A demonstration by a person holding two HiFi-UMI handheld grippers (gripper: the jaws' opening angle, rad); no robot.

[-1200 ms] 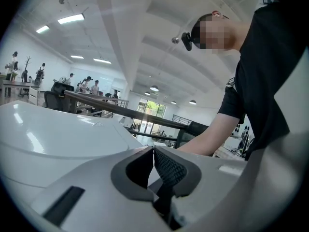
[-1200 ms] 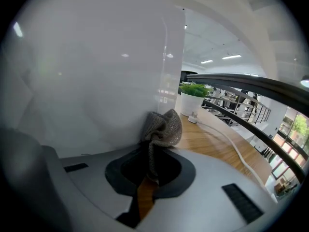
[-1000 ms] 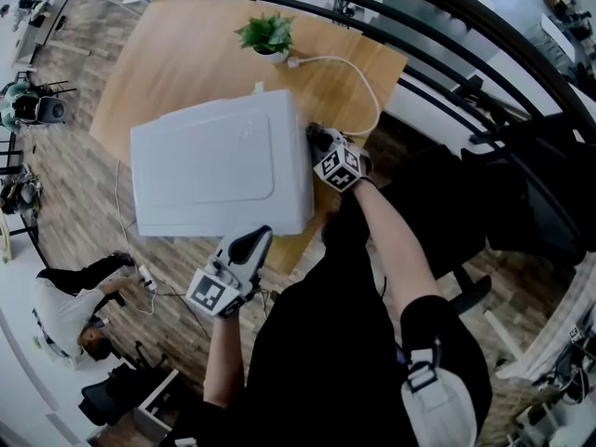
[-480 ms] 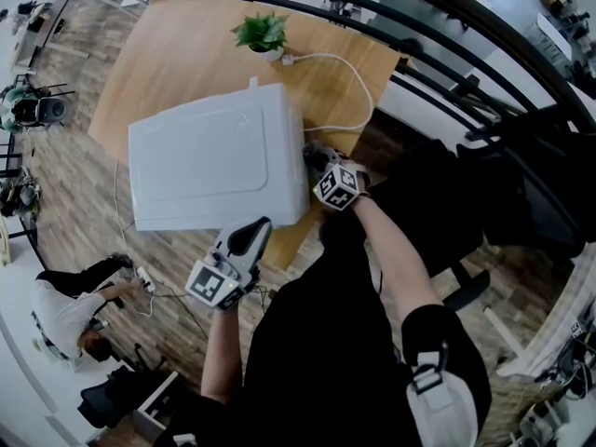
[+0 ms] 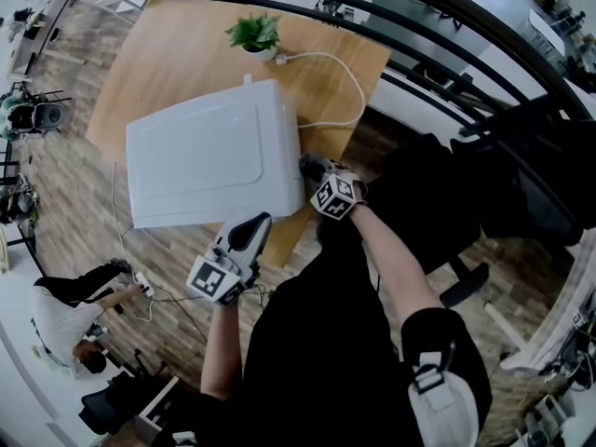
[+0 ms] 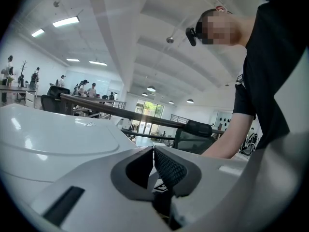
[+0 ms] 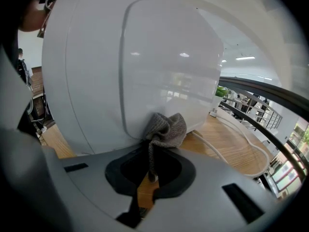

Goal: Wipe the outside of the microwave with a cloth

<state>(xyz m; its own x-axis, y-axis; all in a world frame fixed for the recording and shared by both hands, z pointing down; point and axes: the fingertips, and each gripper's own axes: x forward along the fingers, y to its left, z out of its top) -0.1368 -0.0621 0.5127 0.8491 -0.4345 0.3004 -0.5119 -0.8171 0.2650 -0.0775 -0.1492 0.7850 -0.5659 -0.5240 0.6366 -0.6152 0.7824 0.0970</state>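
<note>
The wooden desk (image 5: 177, 54) carries everything, and the person stands at its near corner, so both arms can reach around the appliance from there. The white microwave (image 5: 214, 156) sits close to this corner. Its top faces the head camera and its right side wall is turned to the person's right arm, which makes that wall easy to reach.

Behind it a white cable (image 5: 358, 82) makes a loose loop over the desk. It passes near a small potted plant (image 5: 254, 33) at the far edge. Both are well apart from the working side, so I think they will not disturb the wiping.

The left claw (image 6: 153, 150) is clenched, with nothing between its jaws. It is at the near edge of the microwave, and its own camera looks over the white top. I judge that it waits there, perhaps to steady the box, but I cannot tell if it touches.

The right claw (image 7: 148, 151) is closed and grasps the grey cloth (image 7: 166, 127). One tail of the cloth hangs down between the jaws and the bunched part stands out in front of the tips. This bunch lies against the lower part of the side wall, just above the place where the wall meets the desk. Held like this, only soft fabric meets the wall, not the hard jaws. The wiping seems to be under way on this side.
</note>
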